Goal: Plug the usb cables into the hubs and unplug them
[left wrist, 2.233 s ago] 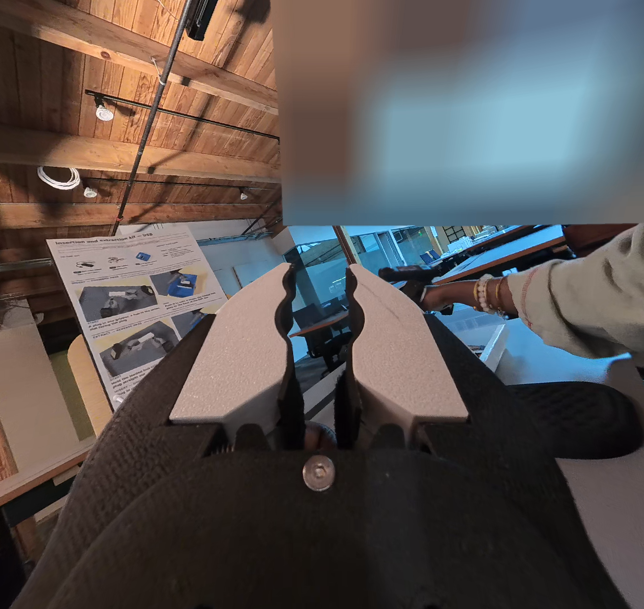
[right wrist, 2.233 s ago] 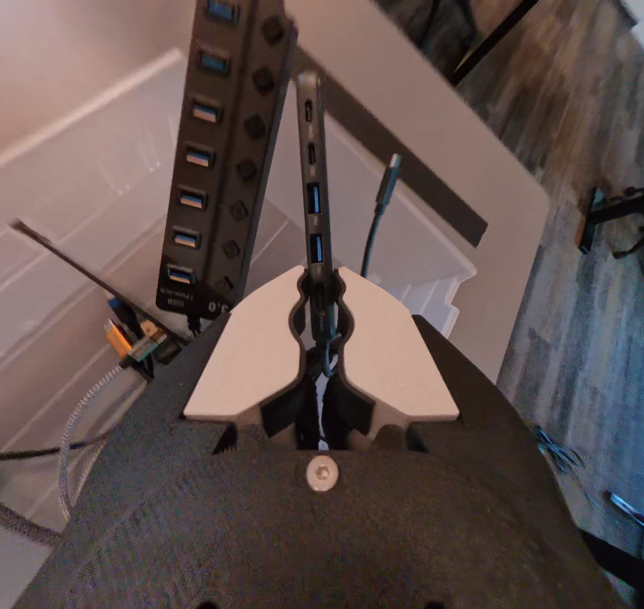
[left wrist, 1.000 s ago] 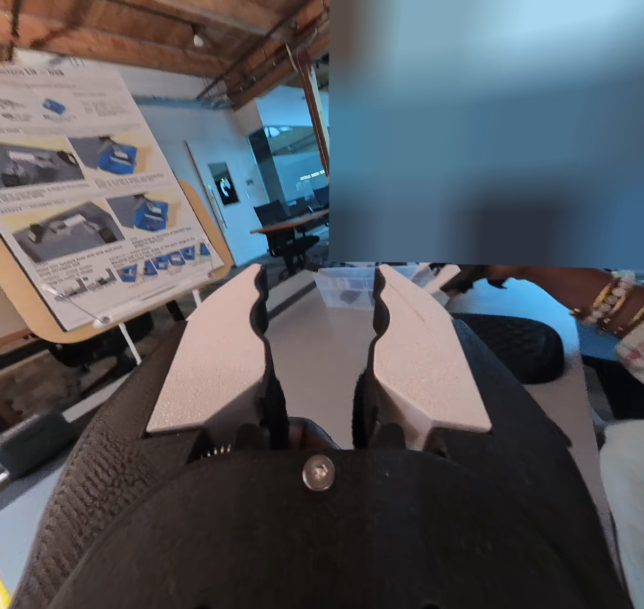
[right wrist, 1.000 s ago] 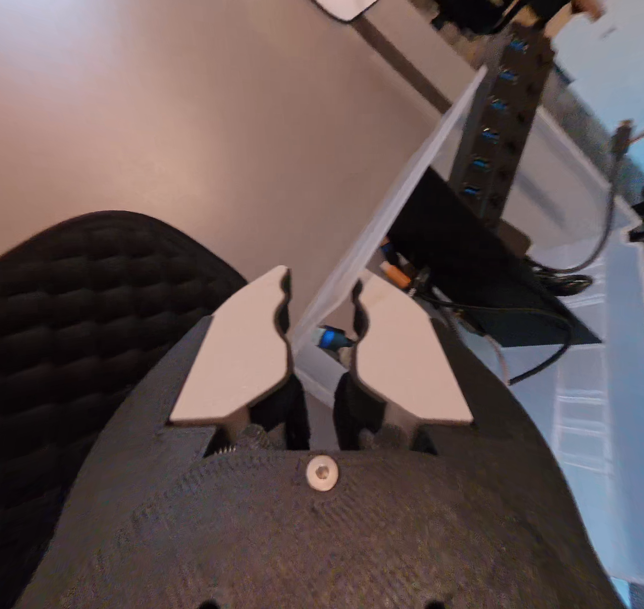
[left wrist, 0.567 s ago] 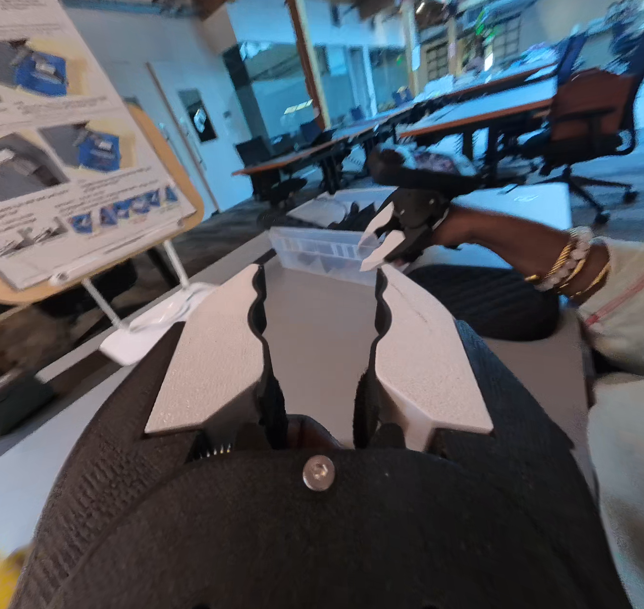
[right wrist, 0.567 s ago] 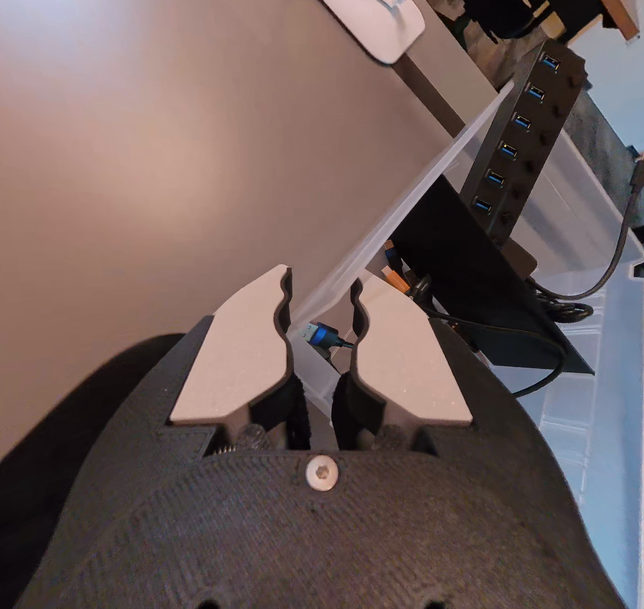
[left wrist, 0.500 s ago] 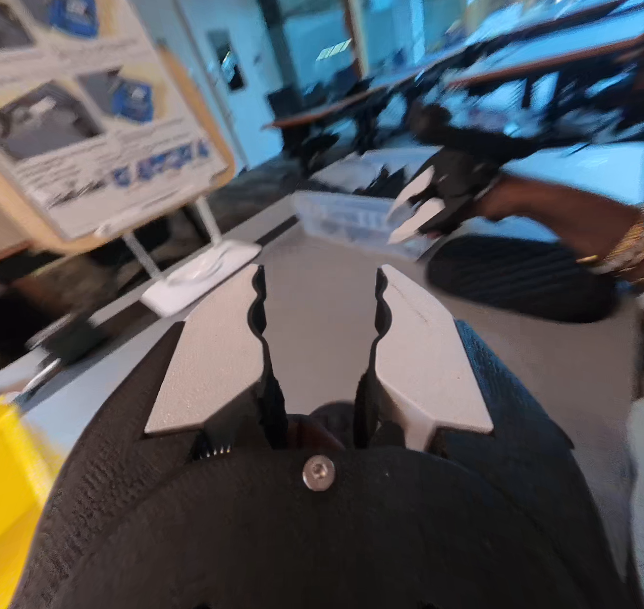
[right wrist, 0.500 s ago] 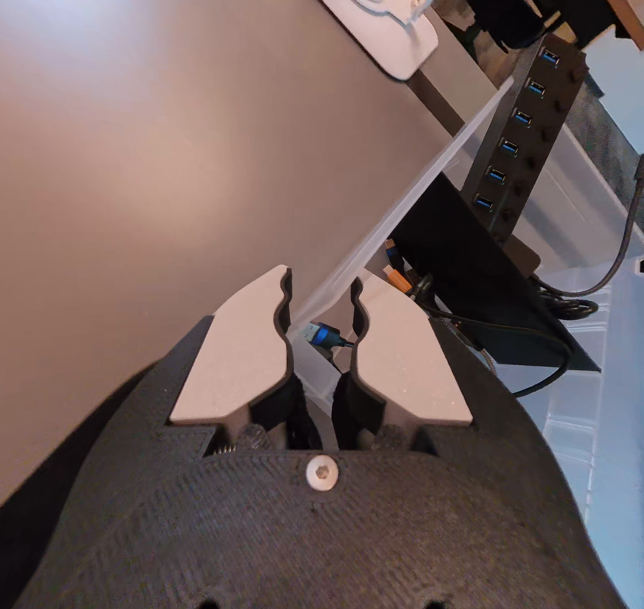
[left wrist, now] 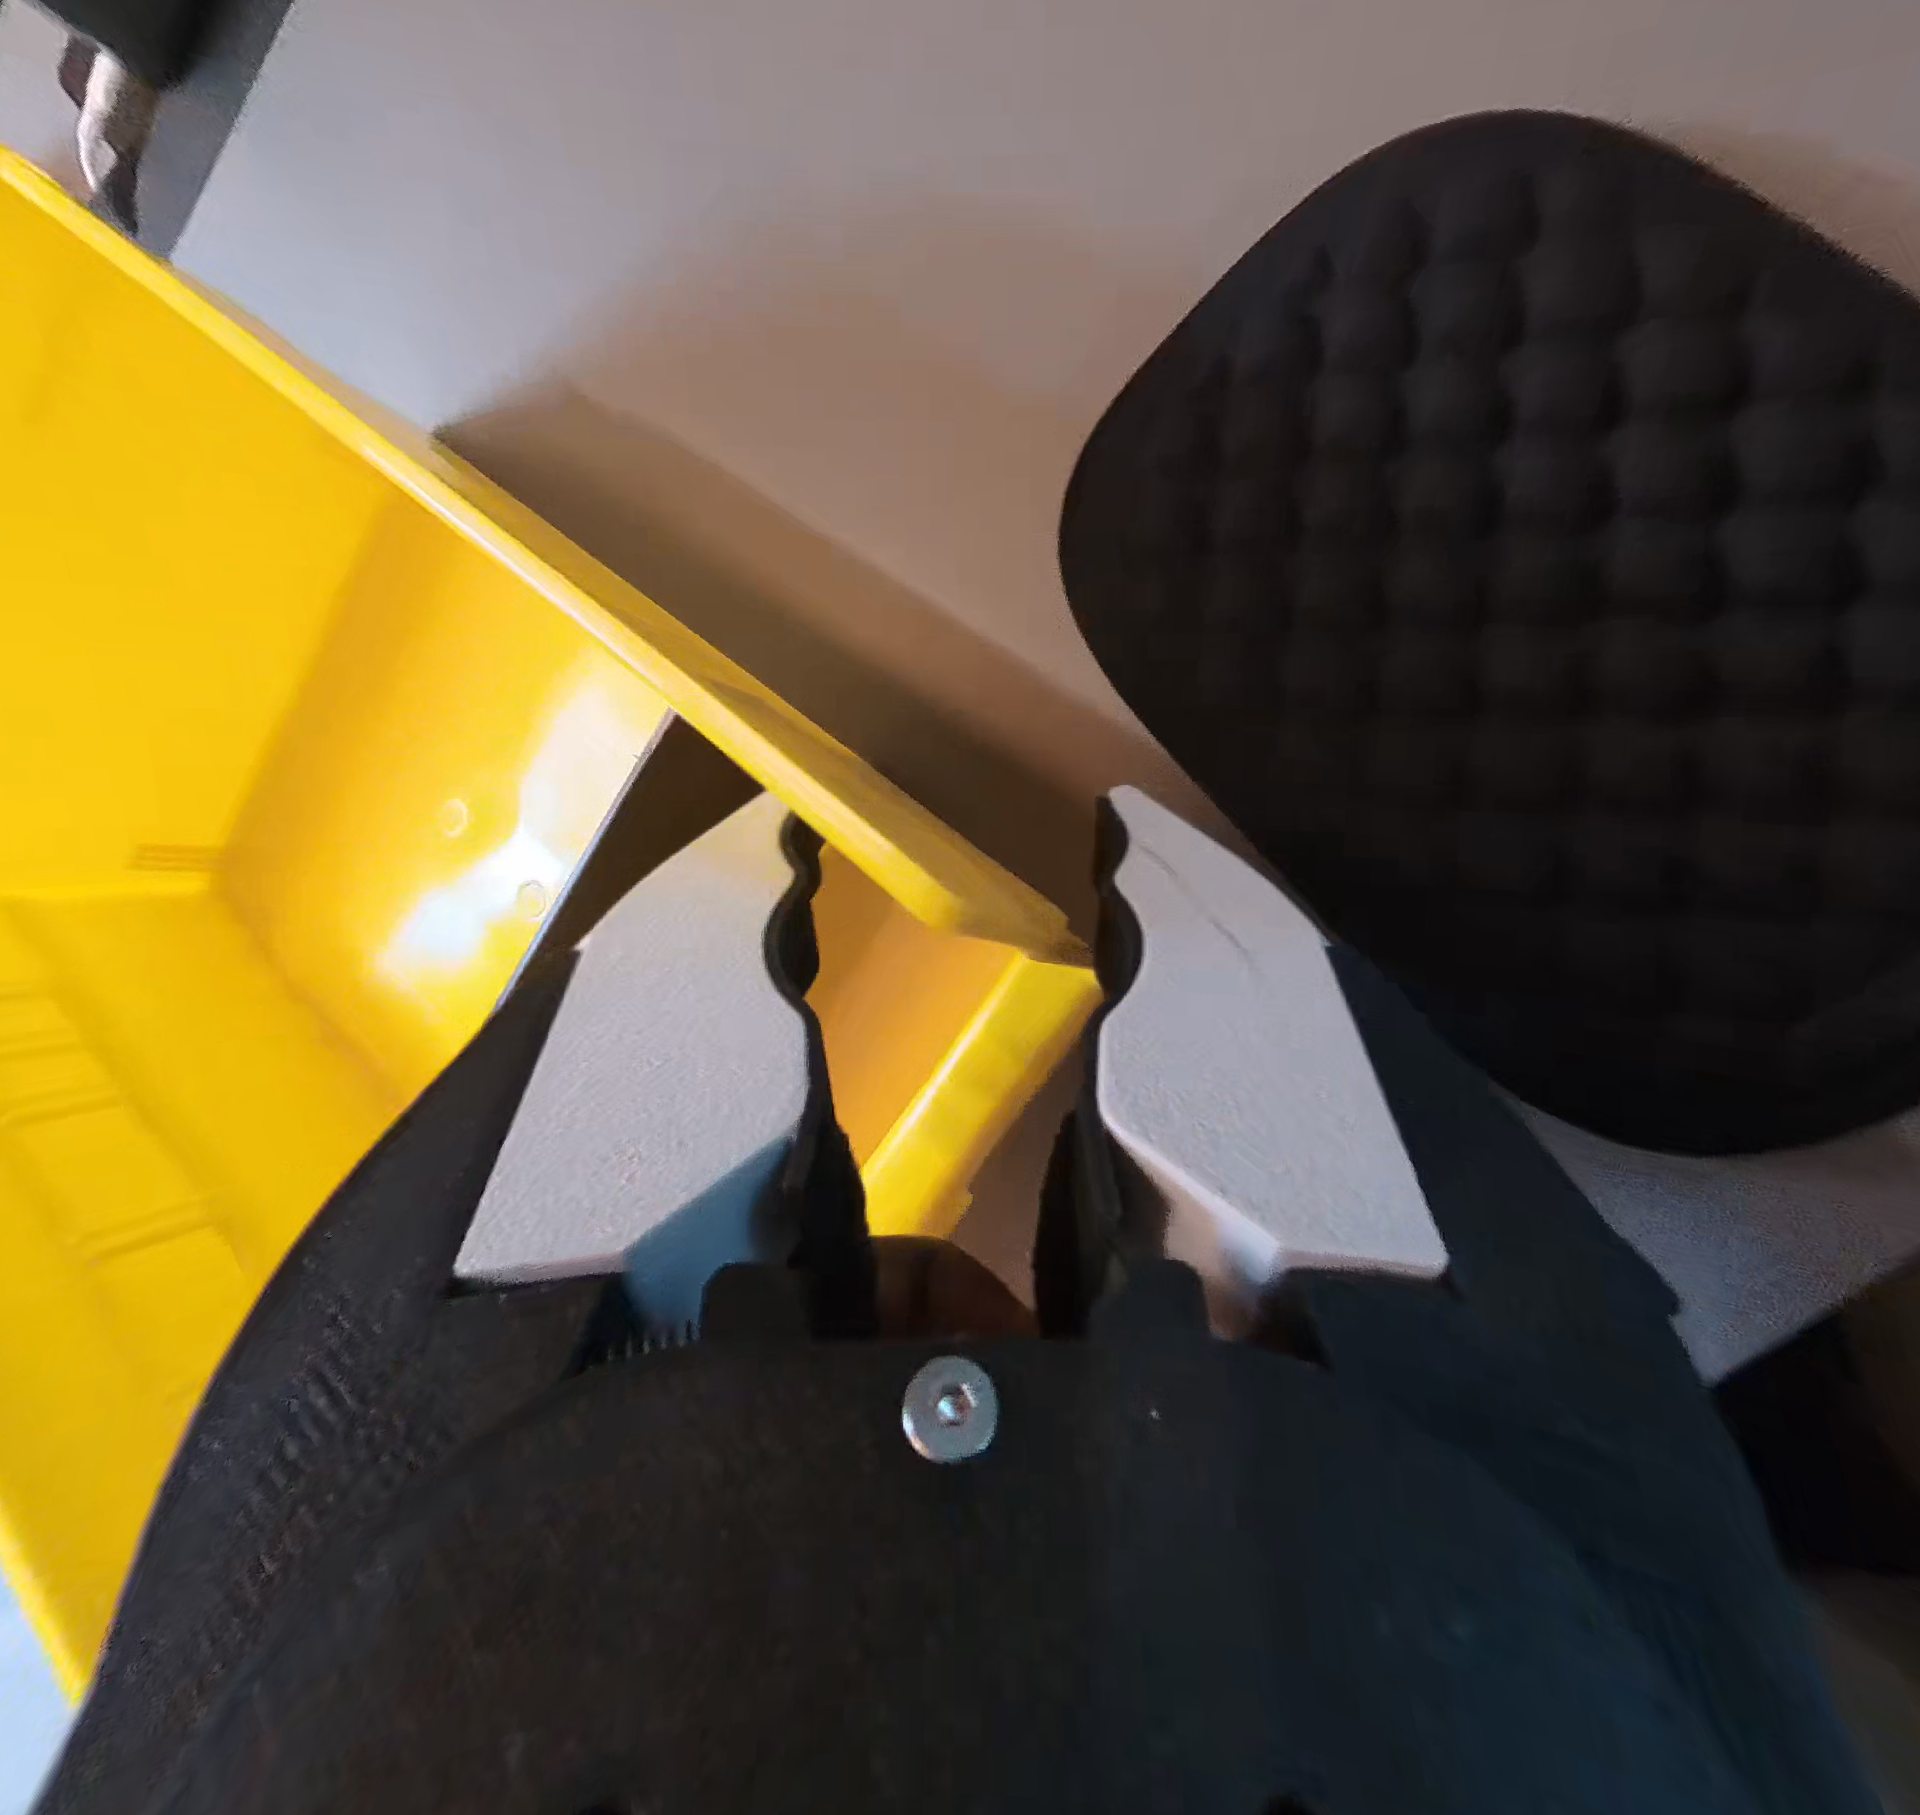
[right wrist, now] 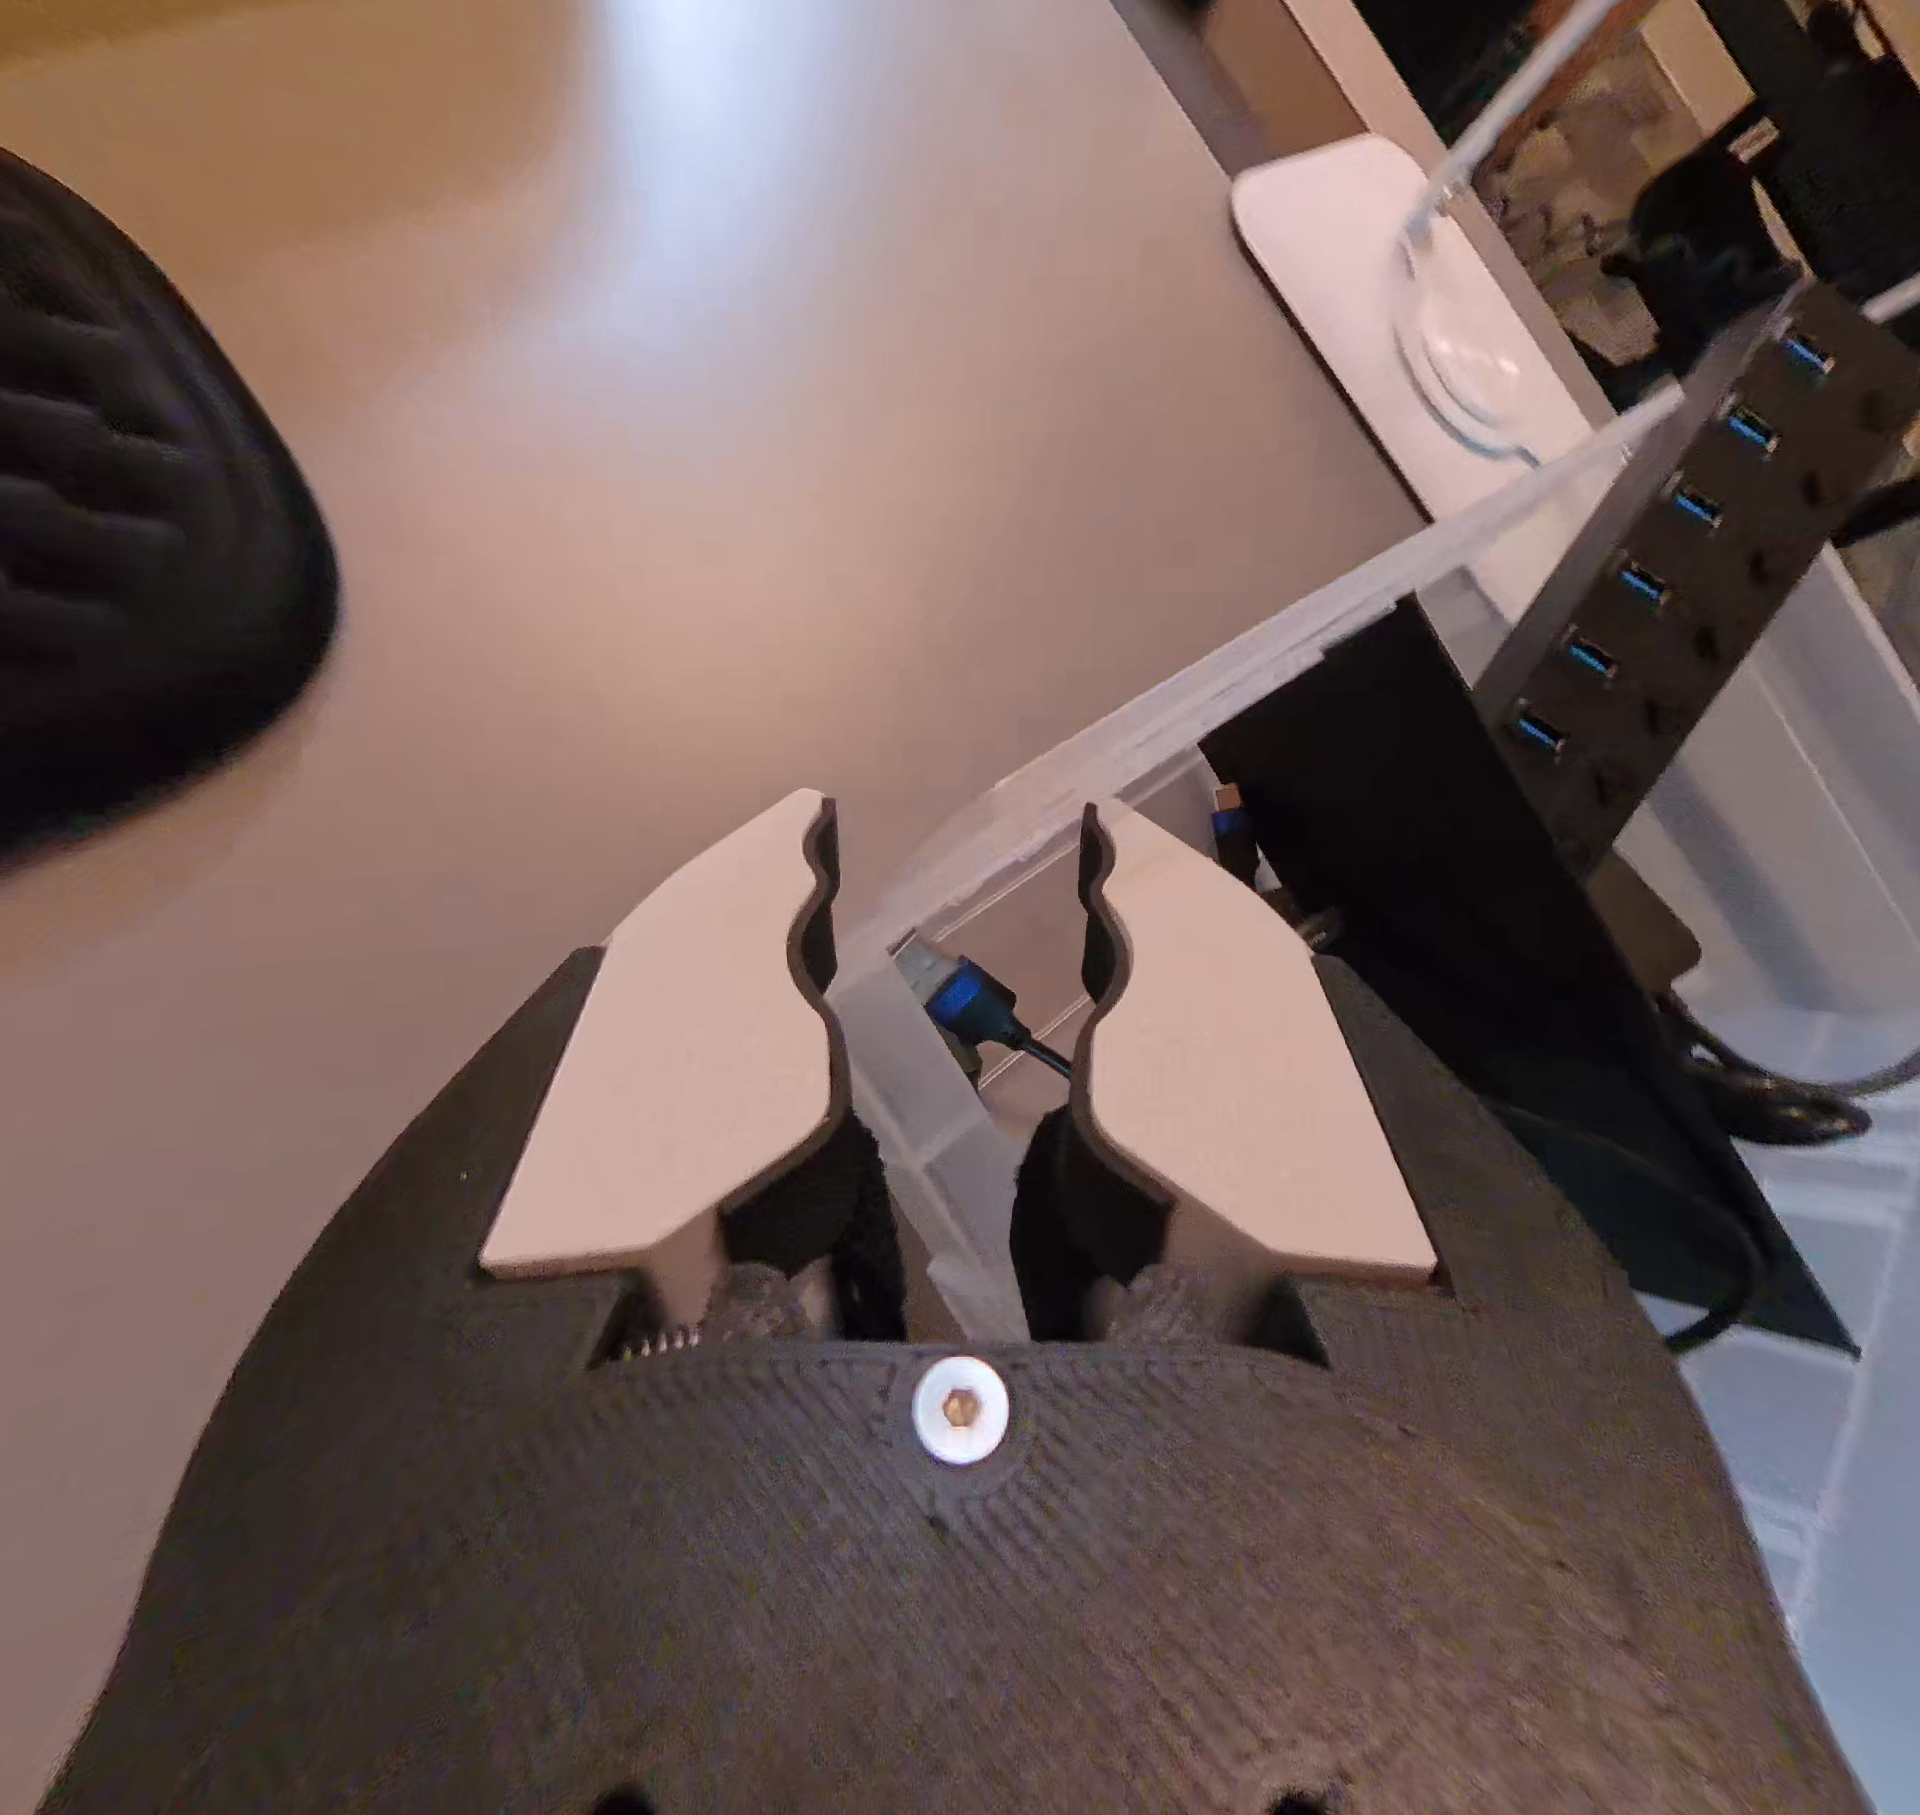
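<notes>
Left gripper (left wrist: 945, 892) open, empty, above the near corner of a shiny yellow plastic bin (left wrist: 312, 726). To the right, a bumpy black foam pad (left wrist: 1538, 622) on the smooth pale table (left wrist: 831, 155).

Right gripper (right wrist: 956, 892) open too, holding nothing — over the corner of a clear plastic box (right wrist: 1143, 747). Inside, a blue and silver usb cable plug (right wrist: 951, 986) between the fingers. Farther right, a long black hub (right wrist: 1683, 560) with a row of blue ports, leaning up. Writing too blurry to read.
</notes>
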